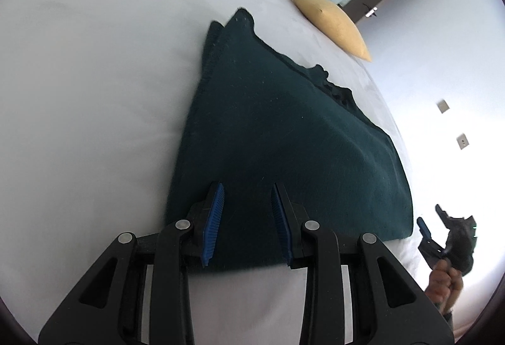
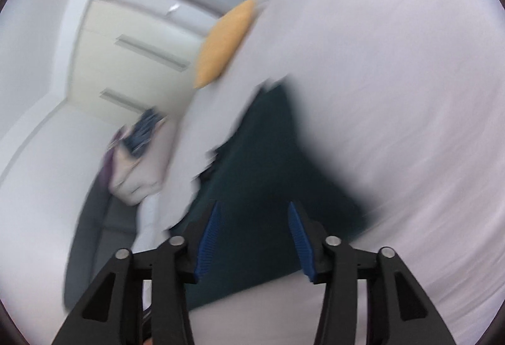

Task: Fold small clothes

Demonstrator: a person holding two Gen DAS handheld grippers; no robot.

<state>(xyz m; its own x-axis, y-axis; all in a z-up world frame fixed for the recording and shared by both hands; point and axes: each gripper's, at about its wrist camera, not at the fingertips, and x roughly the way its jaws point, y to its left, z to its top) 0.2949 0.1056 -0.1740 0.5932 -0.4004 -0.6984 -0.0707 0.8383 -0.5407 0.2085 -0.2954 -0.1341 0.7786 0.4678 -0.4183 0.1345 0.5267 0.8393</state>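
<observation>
A dark green cloth (image 1: 284, 136) lies folded flat on the white bed (image 1: 94, 92). My left gripper (image 1: 247, 190) is open and empty, with its blue pads just above the cloth's near edge. My right gripper (image 2: 252, 209) is open and empty above the same cloth (image 2: 262, 162) in a blurred right wrist view. The right gripper also shows in the left wrist view (image 1: 442, 228) beyond the cloth's right corner, held by a hand.
A yellow pillow (image 1: 331, 20) lies at the bed's far edge, also in the right wrist view (image 2: 224, 45). A pile of other clothes (image 2: 139, 152) sits off the bed's left side. A door and white walls stand behind.
</observation>
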